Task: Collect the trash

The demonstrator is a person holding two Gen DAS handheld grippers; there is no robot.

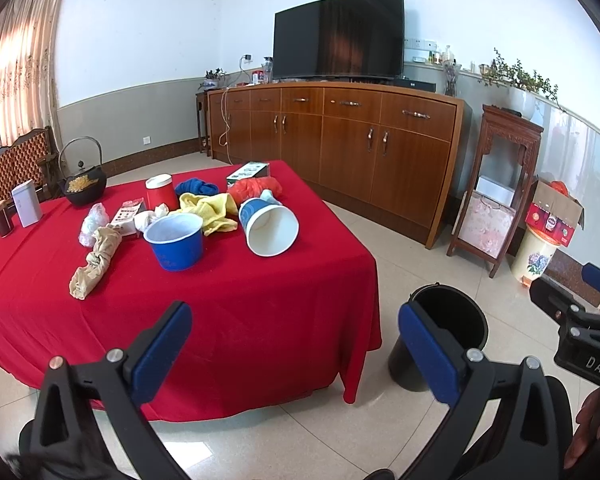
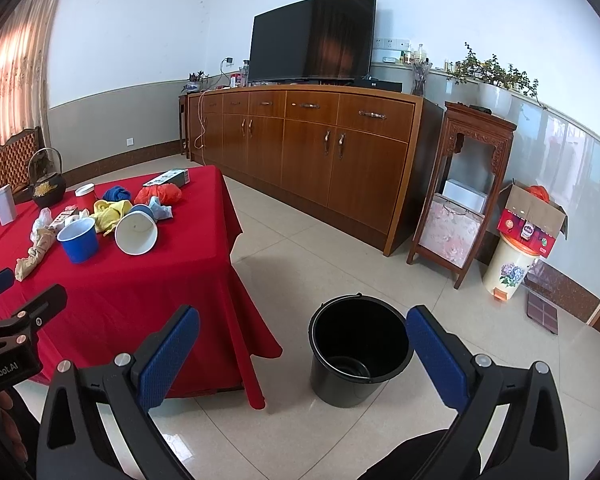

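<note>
The trash sits in a heap toward the far middle of the red-clothed table (image 1: 220,320): an upright blue paper cup (image 1: 175,241), a tipped cup (image 1: 270,226) showing its white inside, a yellow cloth (image 1: 212,208), a red bag (image 1: 256,189) and a crumpled beige wrapper (image 1: 96,262), with smaller scraps behind them too overlapped to identify. An empty black bucket (image 2: 358,348) stands on the tiled floor just off the table's near right corner, its base partly hidden in the left view. The left gripper (image 1: 296,354) and right gripper (image 2: 304,354) both hang spread wide, holding nothing, short of the table's near edge; a wooden sideboard (image 2: 312,140) with a television (image 2: 314,34) lines the far wall.

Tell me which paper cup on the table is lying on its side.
The taller blue-and-white cup, tipped with its white inside facing the camera. The short blue cup beside it stands upright.
</note>
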